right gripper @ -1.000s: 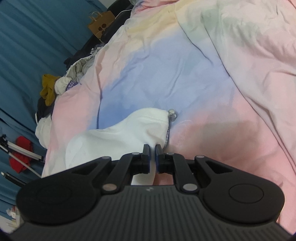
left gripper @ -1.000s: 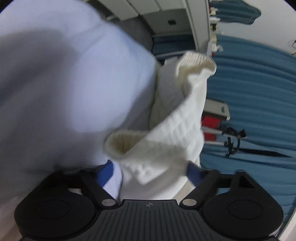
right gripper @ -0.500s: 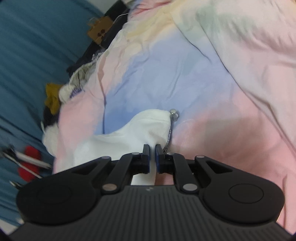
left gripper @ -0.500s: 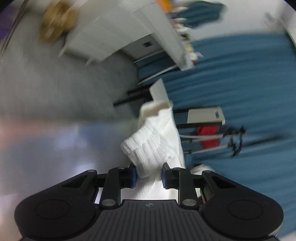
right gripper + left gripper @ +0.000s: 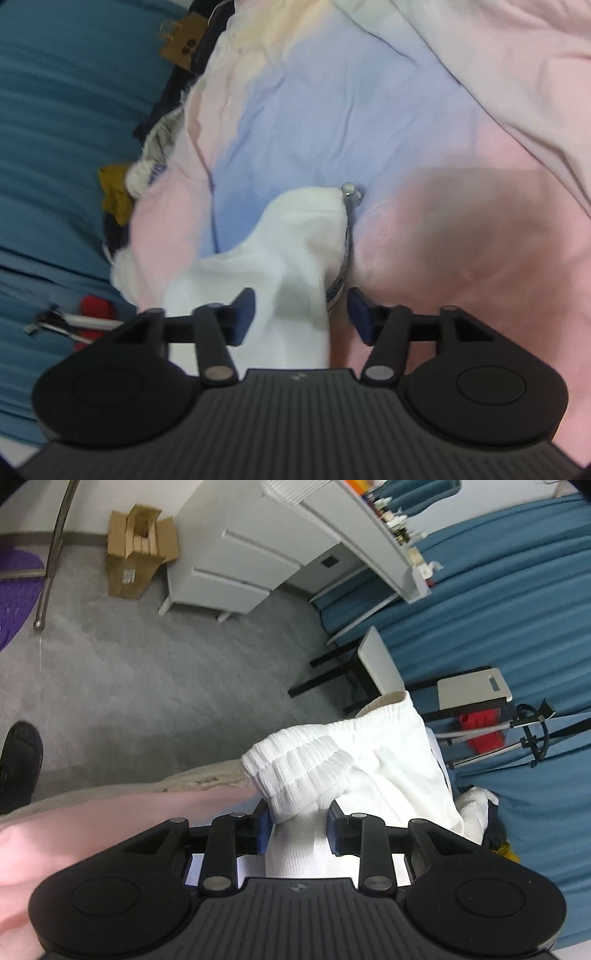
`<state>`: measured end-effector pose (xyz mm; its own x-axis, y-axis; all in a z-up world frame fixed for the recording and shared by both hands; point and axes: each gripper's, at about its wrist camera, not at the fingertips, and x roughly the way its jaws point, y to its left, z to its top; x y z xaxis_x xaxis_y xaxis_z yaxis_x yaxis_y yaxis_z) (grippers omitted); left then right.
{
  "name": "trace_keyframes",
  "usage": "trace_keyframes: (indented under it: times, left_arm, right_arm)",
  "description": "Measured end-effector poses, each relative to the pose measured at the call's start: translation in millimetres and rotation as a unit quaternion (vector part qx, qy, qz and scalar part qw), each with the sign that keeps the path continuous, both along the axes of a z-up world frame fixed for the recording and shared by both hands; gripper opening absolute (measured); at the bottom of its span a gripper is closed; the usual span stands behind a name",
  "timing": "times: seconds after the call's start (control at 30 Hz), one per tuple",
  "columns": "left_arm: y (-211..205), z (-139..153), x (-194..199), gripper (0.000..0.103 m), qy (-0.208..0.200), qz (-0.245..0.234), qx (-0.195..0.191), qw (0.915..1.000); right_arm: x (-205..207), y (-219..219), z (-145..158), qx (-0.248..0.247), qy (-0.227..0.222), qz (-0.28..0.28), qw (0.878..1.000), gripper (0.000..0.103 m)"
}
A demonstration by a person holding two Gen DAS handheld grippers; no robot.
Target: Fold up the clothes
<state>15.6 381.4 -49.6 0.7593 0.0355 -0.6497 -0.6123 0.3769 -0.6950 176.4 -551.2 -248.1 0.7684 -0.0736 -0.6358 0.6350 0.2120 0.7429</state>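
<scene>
White garment [image 5: 354, 775]; drawstring [image 5: 347, 229] right-wrist only

A bed carries the clothes, covered by a rumpled sheet [image 5: 369, 122] in pale pink, blue and a little yellow. A white garment [image 5: 295, 236] lies directly on the sheet across its pink and blue patches, with a grey drawstring [image 5: 347, 229] along its edge ending in a metal tip. At the bed's far side a heap of other clothes [image 5: 125, 184], mustard, white and dark, sits against the sheet's edge, and beyond the bed's near edge is grey carpet floor [image 5: 155, 686].
</scene>
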Motion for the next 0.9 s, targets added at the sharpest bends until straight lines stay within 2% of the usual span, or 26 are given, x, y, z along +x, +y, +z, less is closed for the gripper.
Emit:
trace_keyframes:
  times: [0.2,0.27,0.33,0.43,0.53,0.6,0.7,0.73,0.8,0.83,0.9]
  left_arm:
    - [-9.5,-7.7,4.0,0.036,0.000,0.013,0.021,0.9997]
    - [-9.2,-9.8,5.2,0.036,0.000,0.015,0.024,0.9996]
    - [-8.6,-12.7,4.4,0.036,-0.002,0.017,0.022,0.9996]
    - [-7.4,-15.2,4.9,0.037,-0.001,0.018,0.023,0.9996]
    - [-9.7,-14.3,7.0,0.036,-0.001,0.017,0.035,0.9992]
    - [-12.0,-12.9,8.5,0.036,0.000,0.015,0.041,0.9990]
    - [-14.3,-11.4,10.2,0.035,-0.004,0.006,0.039,0.9992]
    - [-15.7,-11.5,11.4,0.035,-0.004,-0.001,0.036,0.9993]
    - [-18.5,-11.2,13.8,0.034,-0.003,-0.012,0.036,0.9993]
    - [-20.2,-10.5,14.7,0.034,0.000,-0.016,0.041,0.9990]
    - [-22.6,-9.5,15.6,0.034,0.003,-0.019,0.048,0.9987]
  right_arm:
    - [27.8,-5.4,-10.2,-0.037,0.005,0.007,0.999,0.059]
    - [34.2,-2.8,-9.4,-0.062,0.008,0.006,0.998,0.050]
    - [36.8,1.4,-2.1,-0.085,0.013,0.005,0.996,0.026]
    - [36.9,6.6,12.3,-0.113,0.011,0.001,0.994,0.011]
    - [27.6,10.0,35.7,-0.140,-0.024,-0.011,0.990,0.008]
    - [17.5,12.0,53.4,-0.157,-0.068,-0.024,0.985,0.008]
    - [-3.5,19.3,83.0,-0.219,-0.127,-0.064,0.965,0.008]
    - [-11.6,20.0,88.7,-0.235,-0.130,-0.083,0.960,0.008]
    - [-28.7,16.0,88.4,-0.238,-0.102,-0.142,0.955,0.008]
    - [-34.3,10.5,81.8,-0.220,-0.076,-0.162,0.959,0.008]
    - [-37.8,-9.6,52.4,-0.136,0.008,-0.173,0.975,0.008]
